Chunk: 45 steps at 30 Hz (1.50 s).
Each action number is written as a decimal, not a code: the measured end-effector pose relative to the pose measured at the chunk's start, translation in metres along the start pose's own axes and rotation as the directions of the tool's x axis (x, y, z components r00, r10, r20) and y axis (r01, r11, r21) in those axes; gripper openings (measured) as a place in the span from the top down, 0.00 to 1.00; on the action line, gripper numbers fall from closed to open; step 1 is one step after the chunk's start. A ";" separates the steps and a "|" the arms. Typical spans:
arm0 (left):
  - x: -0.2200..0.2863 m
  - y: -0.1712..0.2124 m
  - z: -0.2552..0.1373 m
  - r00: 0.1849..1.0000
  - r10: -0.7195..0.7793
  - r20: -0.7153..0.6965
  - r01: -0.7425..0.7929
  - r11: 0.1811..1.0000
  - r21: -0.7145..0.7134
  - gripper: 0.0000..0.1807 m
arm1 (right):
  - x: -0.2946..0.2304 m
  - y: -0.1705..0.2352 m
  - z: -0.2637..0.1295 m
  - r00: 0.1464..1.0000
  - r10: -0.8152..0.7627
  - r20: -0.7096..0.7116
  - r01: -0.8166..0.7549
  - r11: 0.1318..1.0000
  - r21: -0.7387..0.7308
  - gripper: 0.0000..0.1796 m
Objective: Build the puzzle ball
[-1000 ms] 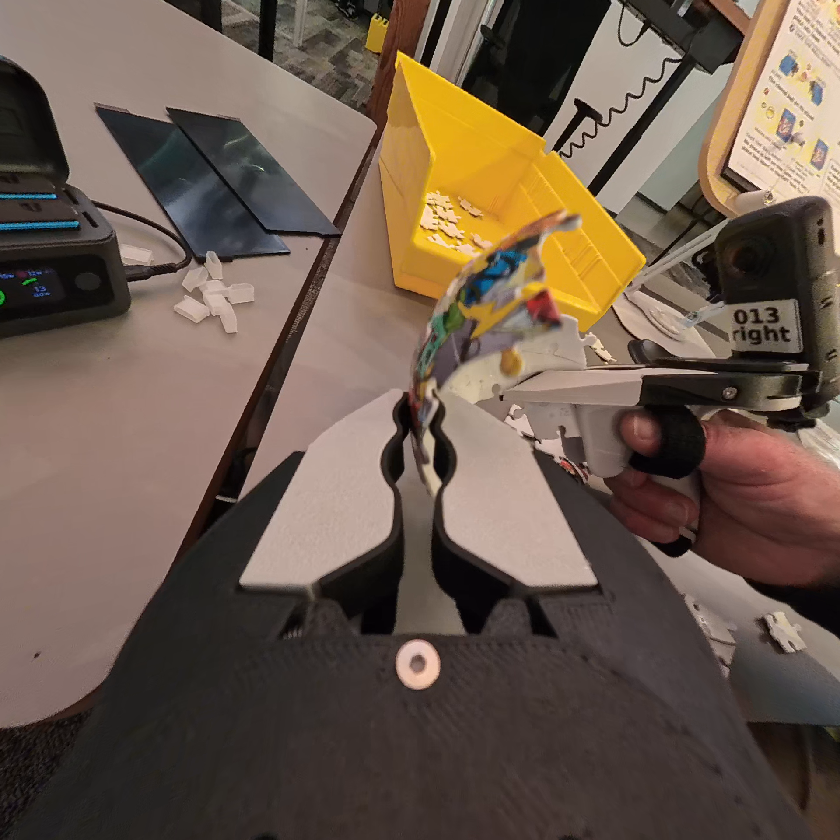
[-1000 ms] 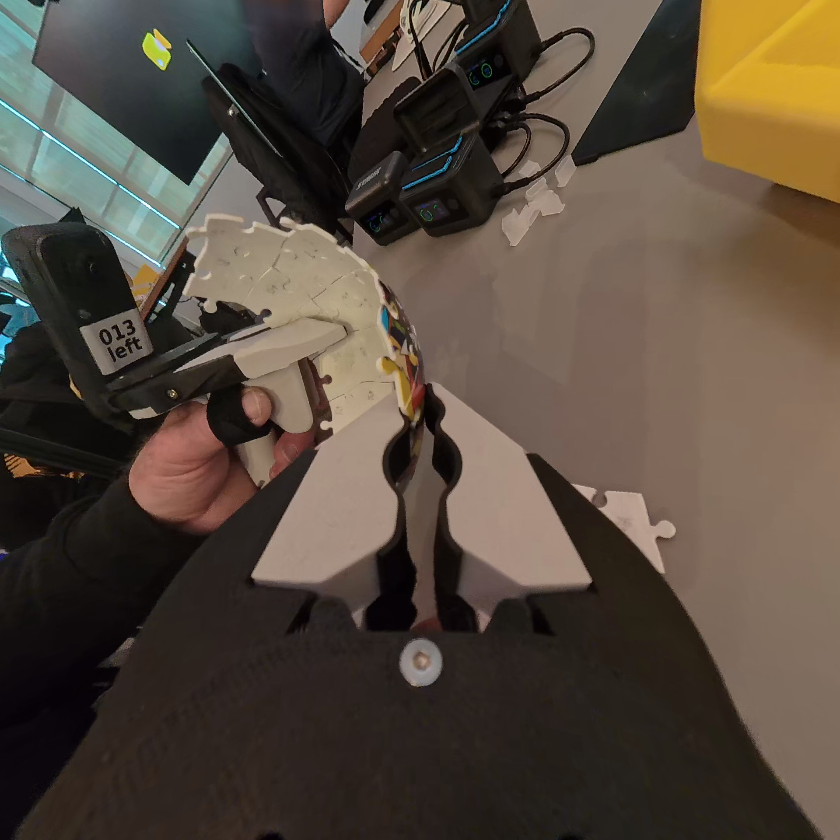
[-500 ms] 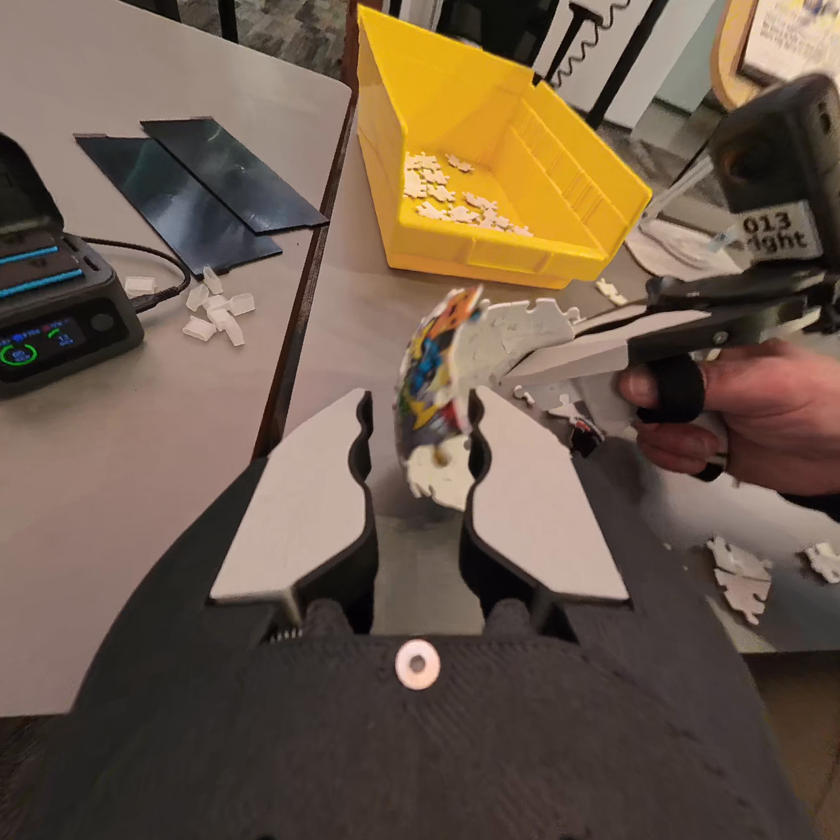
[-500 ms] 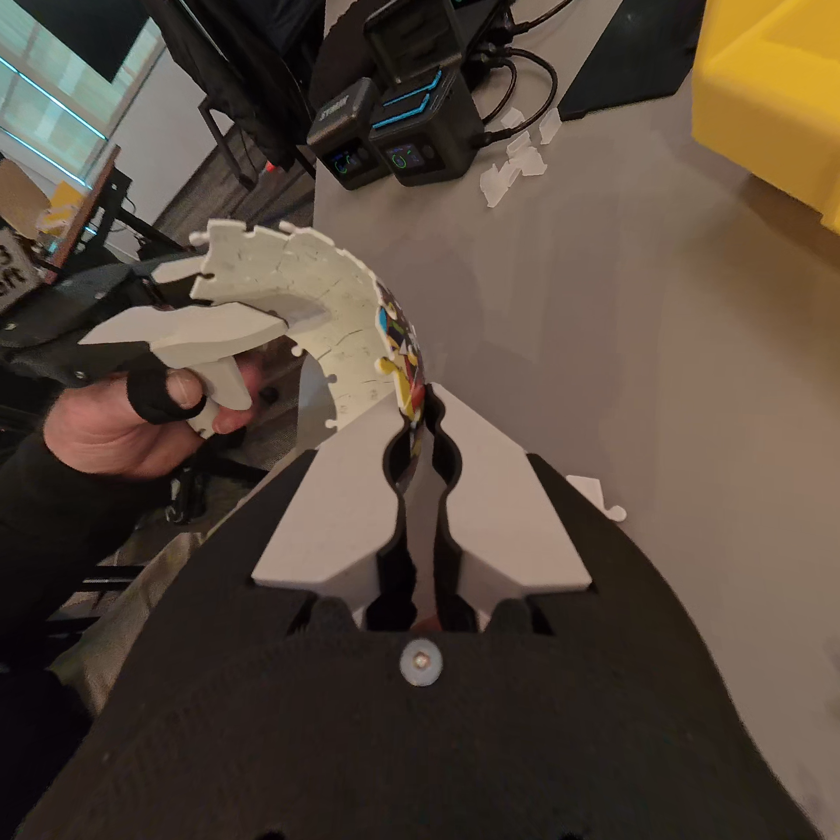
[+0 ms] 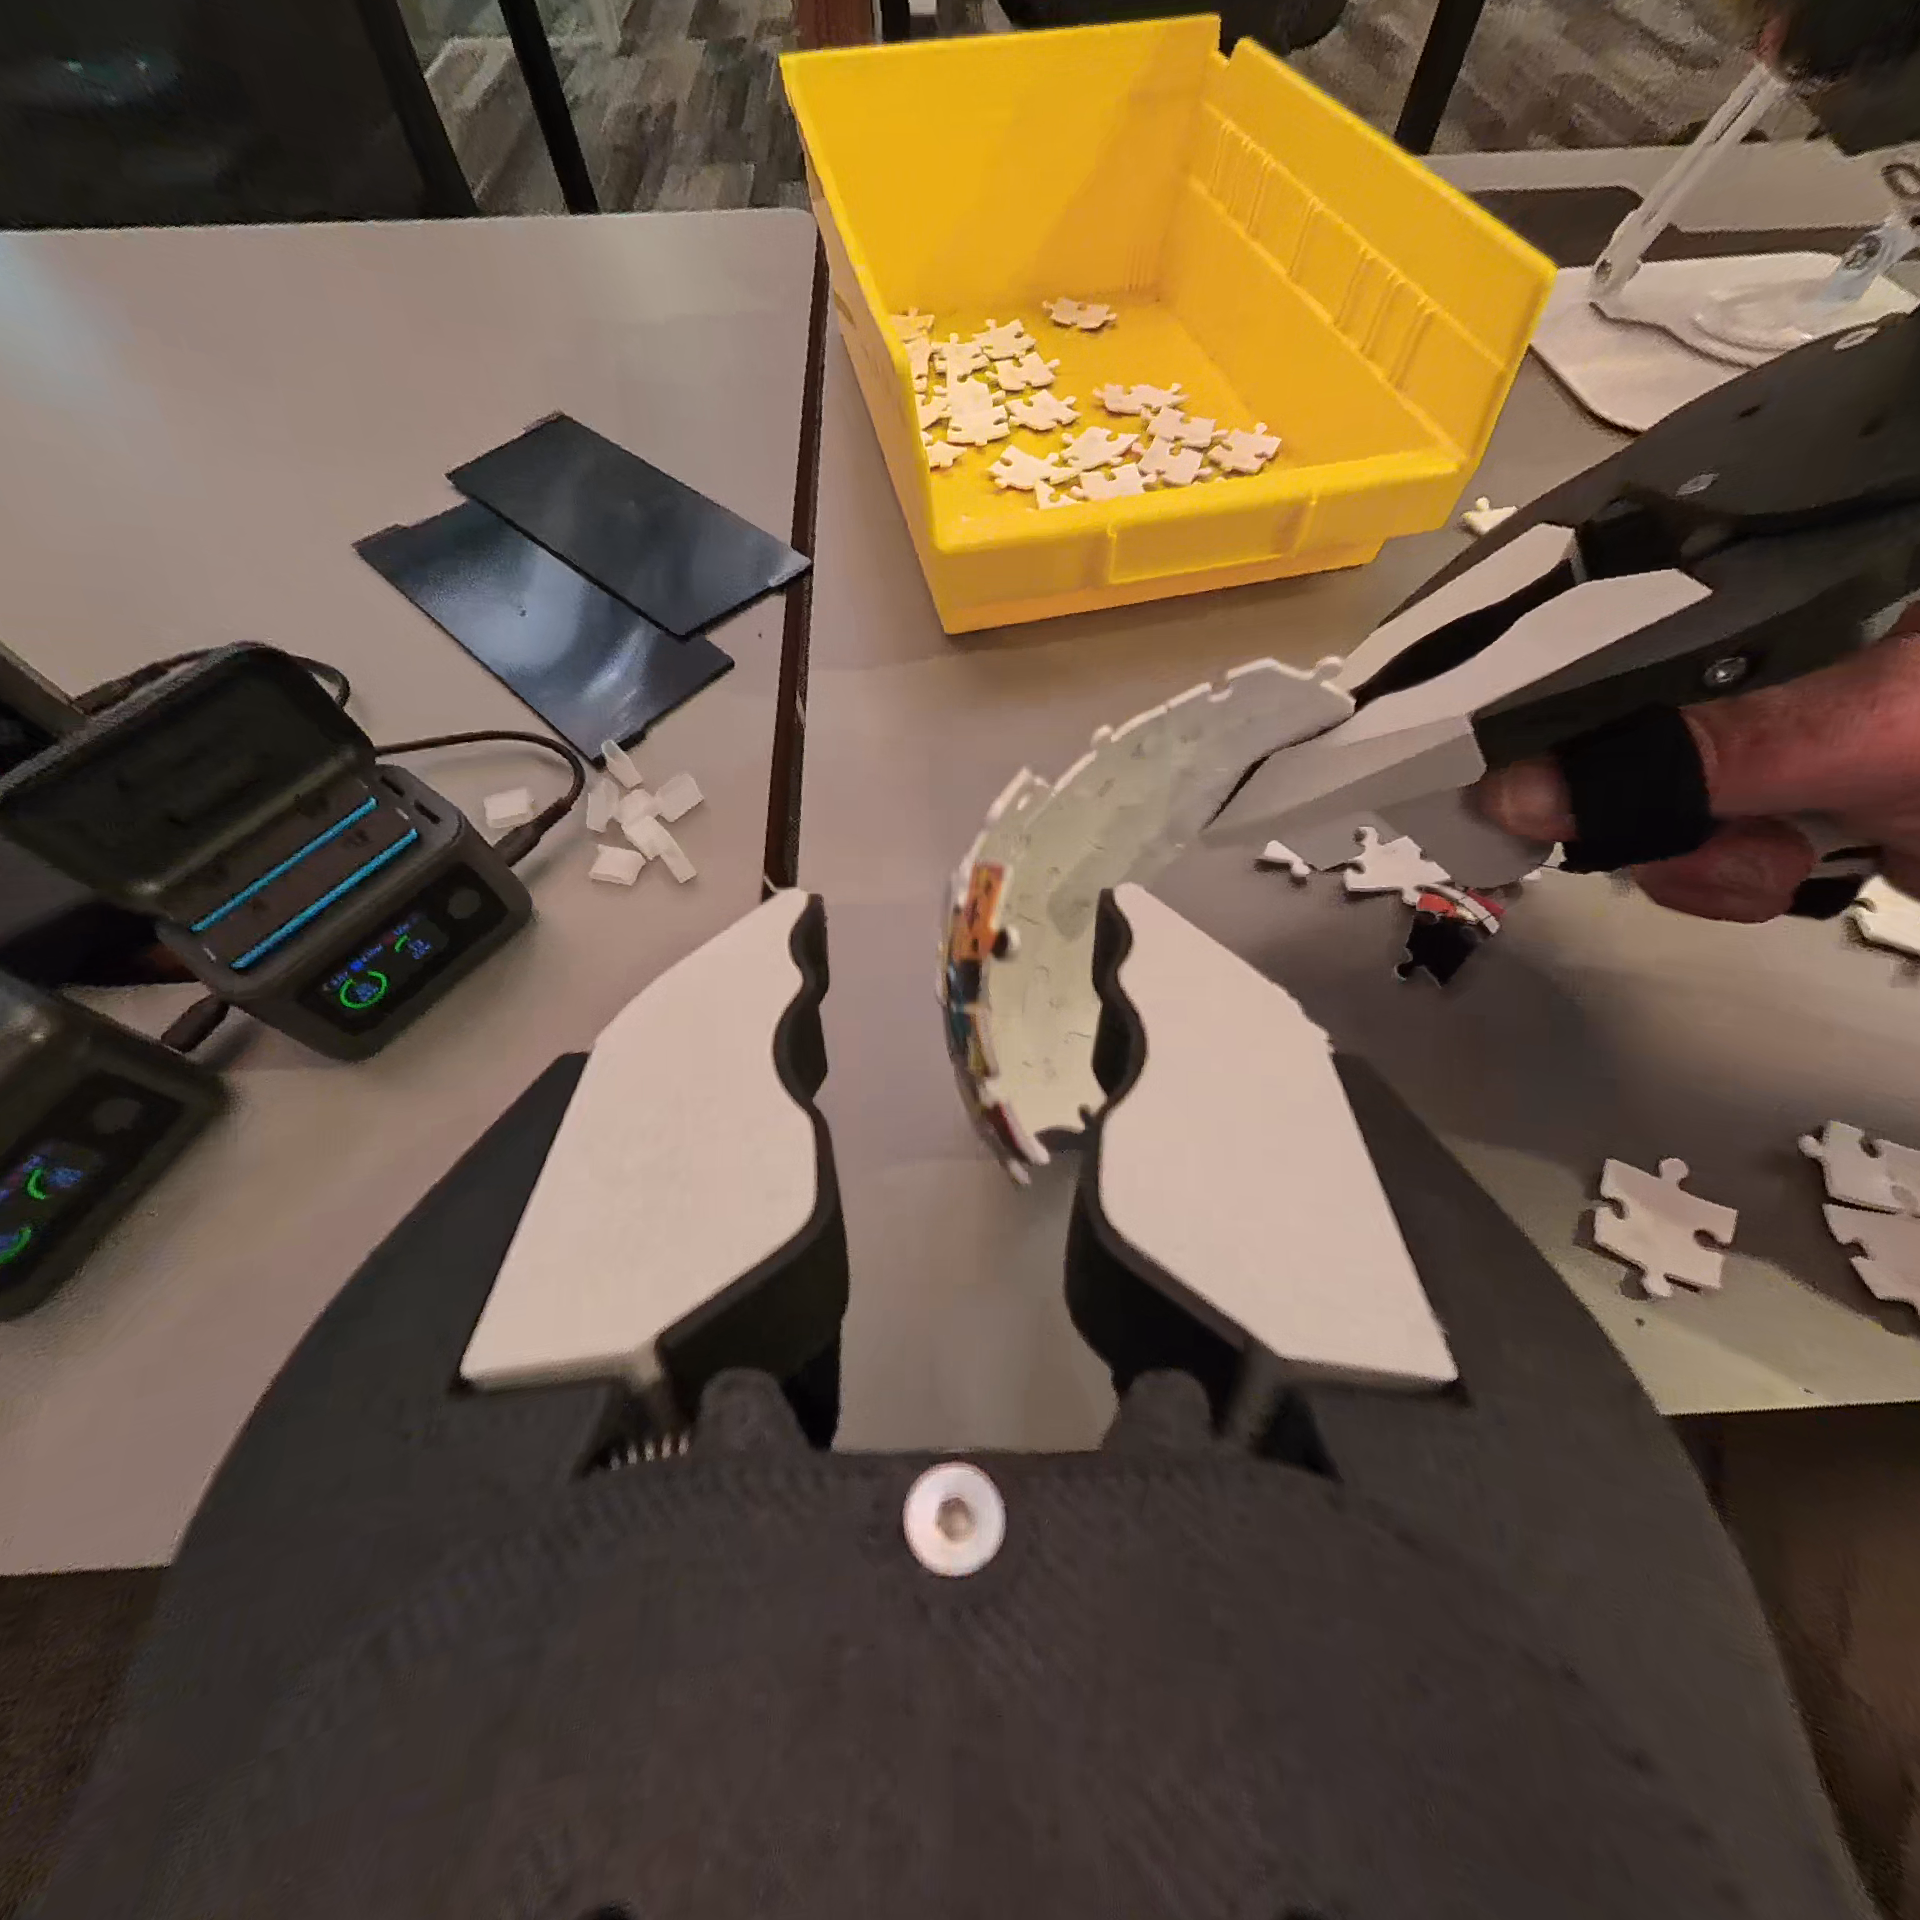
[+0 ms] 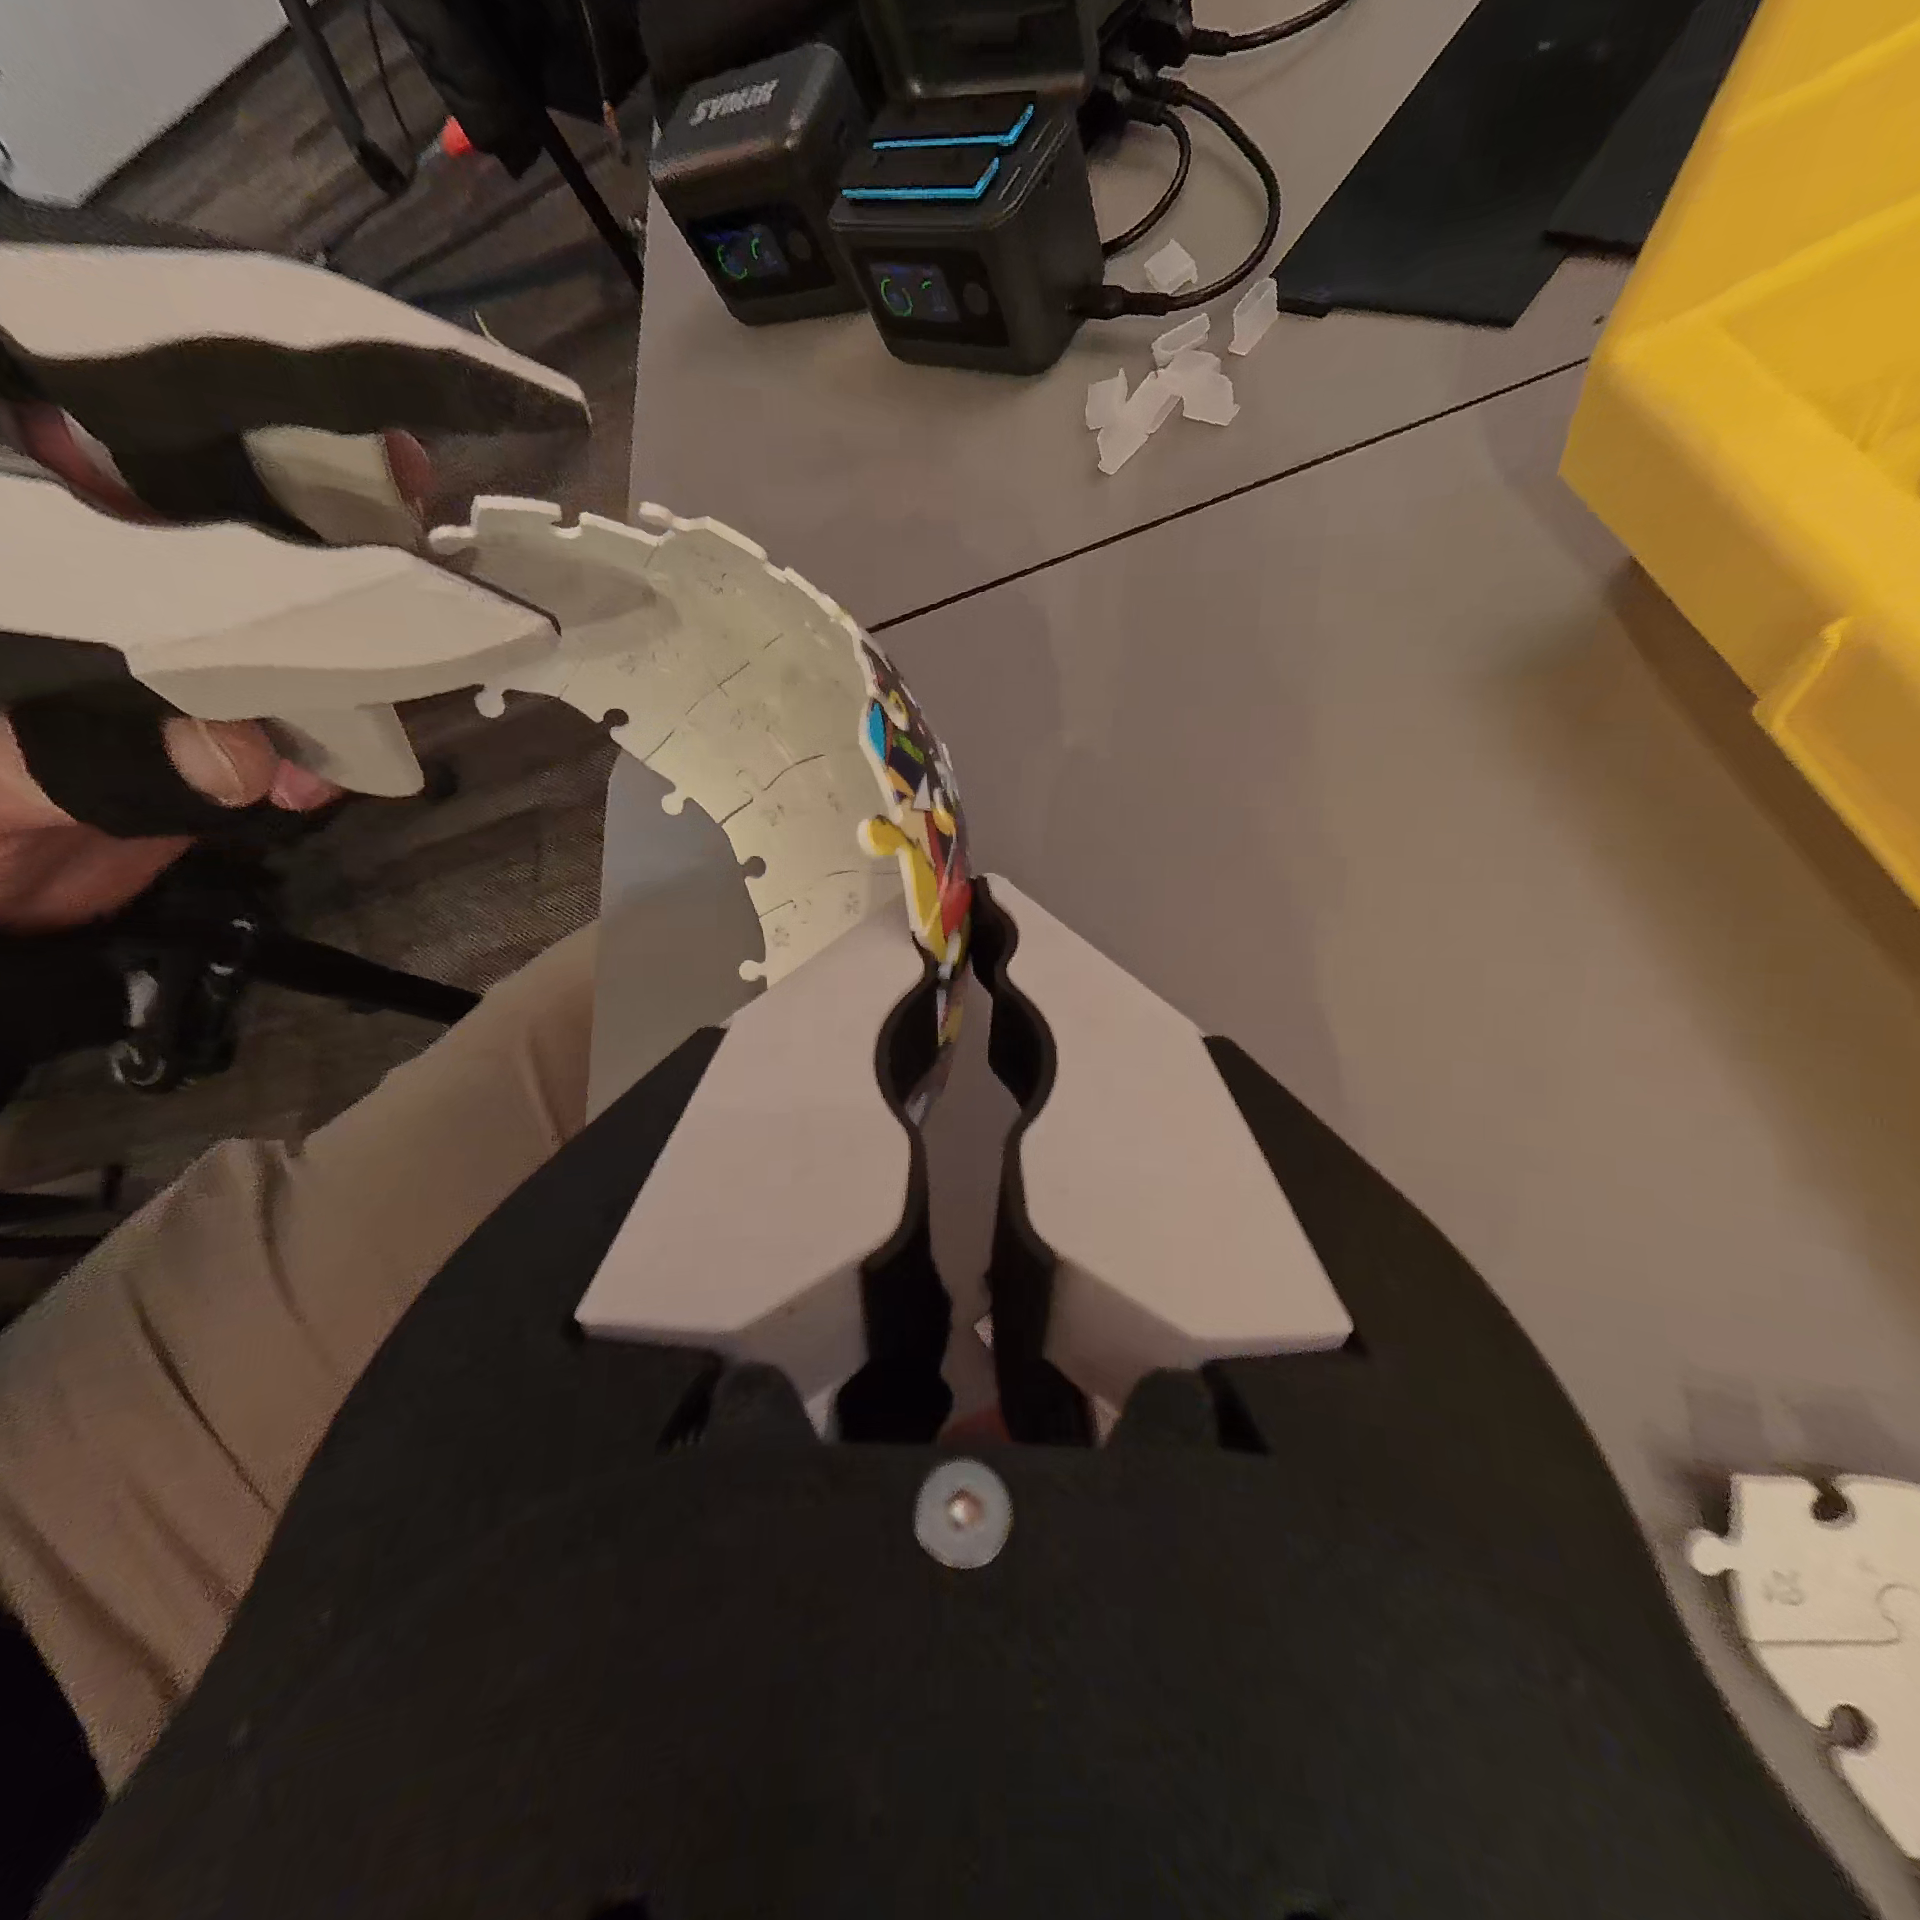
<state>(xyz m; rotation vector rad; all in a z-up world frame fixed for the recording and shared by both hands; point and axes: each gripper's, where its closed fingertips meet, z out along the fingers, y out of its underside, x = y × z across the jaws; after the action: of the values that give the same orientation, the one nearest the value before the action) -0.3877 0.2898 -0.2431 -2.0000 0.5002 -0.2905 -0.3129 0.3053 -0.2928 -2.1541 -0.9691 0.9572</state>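
Note:
A curved, part-built puzzle ball section [image 5: 1039, 997], white inside with a colourful outer face, hangs above the grey table [image 5: 1299, 1039]. My left gripper [image 5: 956, 914] is open; the section's lower end sits between its jaws, close to the right finger [image 5: 1226, 1164]. My right gripper [image 6: 961, 904] is shut on the section's colourful edge [image 6: 935, 831], and in the left wrist view it [image 5: 1351, 675] grips the upper end. The right wrist view shows the section [image 6: 727, 686] arching left to the open left gripper [image 6: 566, 520].
A yellow bin [image 5: 1143, 551] with several loose white pieces [image 5: 1081, 416] stands at the back. Loose pieces [image 5: 1662, 1226] lie on the table at right, also [image 6: 1818, 1590]. Black chargers [image 5: 343, 914], black sheets [image 5: 582, 561] and small white clips [image 5: 639, 810] are on the left table. Across from one pair of fingers to the other is roughly 10 cm.
My left gripper has opened and let go of the puzzle section, and its view has tilted down over the table. The right gripper has stayed shut on the section and lowered it.

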 end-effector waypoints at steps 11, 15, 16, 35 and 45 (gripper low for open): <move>0.020 -0.021 0.006 0.957 0.254 -0.137 -0.273 0.951 -0.146 0.78 | -0.009 -0.009 -0.001 0.978 -0.206 -0.039 0.200 0.973 -0.119 1.00; 0.027 -0.020 0.015 0.898 0.374 -0.230 -0.422 0.882 -0.211 0.80 | -0.012 -0.013 -0.003 0.965 -0.263 -0.024 0.256 0.954 -0.154 1.00; 0.027 -0.018 0.017 0.882 0.400 -0.249 -0.455 0.860 -0.230 0.81 | -0.012 -0.015 -0.003 0.961 -0.276 -0.024 0.269 0.950 -0.157 1.00; 0.032 -0.009 0.036 0.805 0.473 -0.357 -0.570 0.782 -0.250 0.98 | -0.011 -0.026 -0.009 0.901 -0.434 -0.013 0.419 0.877 -0.233 0.99; 0.034 -0.002 0.036 0.840 0.398 -0.369 -0.498 0.835 -0.233 0.99 | -0.013 -0.029 -0.019 0.901 -0.433 0.024 0.428 0.880 -0.208 0.92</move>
<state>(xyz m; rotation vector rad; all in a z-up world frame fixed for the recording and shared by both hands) -0.3426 0.3033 -0.2582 -2.0765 1.2751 -0.2307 -0.3150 0.3072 -0.2552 -1.9749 -1.5159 0.6315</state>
